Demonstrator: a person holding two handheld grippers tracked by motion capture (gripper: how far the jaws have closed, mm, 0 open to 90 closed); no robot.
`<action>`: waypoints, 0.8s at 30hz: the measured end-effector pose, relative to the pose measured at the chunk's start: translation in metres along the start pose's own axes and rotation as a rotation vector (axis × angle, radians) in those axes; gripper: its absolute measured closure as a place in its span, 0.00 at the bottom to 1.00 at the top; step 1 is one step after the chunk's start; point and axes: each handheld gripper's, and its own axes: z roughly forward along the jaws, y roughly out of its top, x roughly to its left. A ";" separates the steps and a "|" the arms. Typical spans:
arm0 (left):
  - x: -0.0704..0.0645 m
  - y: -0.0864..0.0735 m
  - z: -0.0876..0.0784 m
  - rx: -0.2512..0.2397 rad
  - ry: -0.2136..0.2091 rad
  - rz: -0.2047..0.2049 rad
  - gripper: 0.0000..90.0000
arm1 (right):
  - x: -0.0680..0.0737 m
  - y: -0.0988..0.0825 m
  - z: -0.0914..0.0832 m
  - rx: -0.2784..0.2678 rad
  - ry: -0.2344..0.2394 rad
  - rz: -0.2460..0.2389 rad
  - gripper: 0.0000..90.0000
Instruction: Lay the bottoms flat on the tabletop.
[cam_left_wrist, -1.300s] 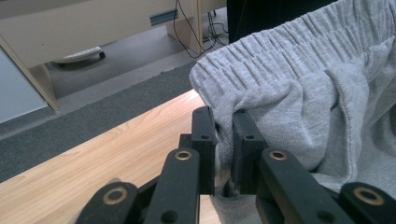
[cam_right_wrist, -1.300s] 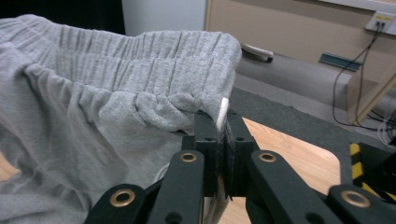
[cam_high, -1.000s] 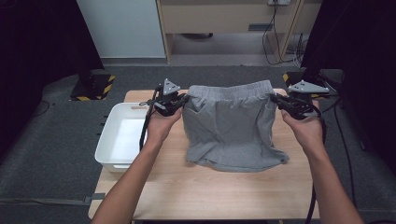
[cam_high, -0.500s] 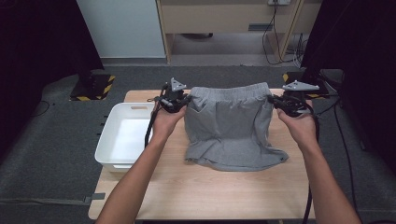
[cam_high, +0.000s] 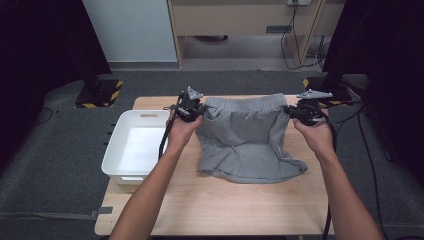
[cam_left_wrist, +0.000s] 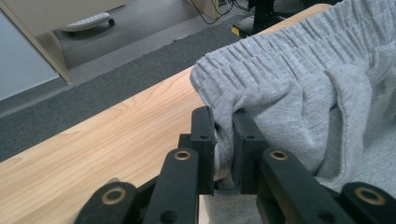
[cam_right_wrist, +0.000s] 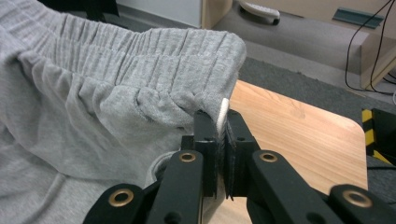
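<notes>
Both grips pinched shut on the shorts (cam_high: 245, 140), left gripper (cam_high: 192, 111) and right gripper (cam_high: 300, 114) at opposite waistband corners, hem already bunched on the table (cam_high: 225, 210); I'd lower evenly, waistband taut and level, so it lands flat beside the bin (cam_high: 116, 165).

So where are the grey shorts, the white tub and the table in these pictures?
grey shorts (cam_high: 245, 145): high view, middle of the fabric.
white tub (cam_high: 113, 156): high view, its left rim.
table (cam_high: 230, 205): high view, bare wood in front of the shorts.
</notes>
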 end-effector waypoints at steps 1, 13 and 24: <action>0.000 0.000 0.000 0.002 0.003 0.003 0.90 | 0.000 0.000 -0.001 -0.004 0.001 -0.001 0.96; 0.003 0.000 0.002 0.006 0.012 -0.002 0.91 | -0.002 -0.001 0.006 0.008 -0.029 0.000 0.96; 0.004 0.010 0.013 0.011 0.059 -0.002 0.90 | -0.007 0.001 0.022 0.035 -0.080 0.027 0.96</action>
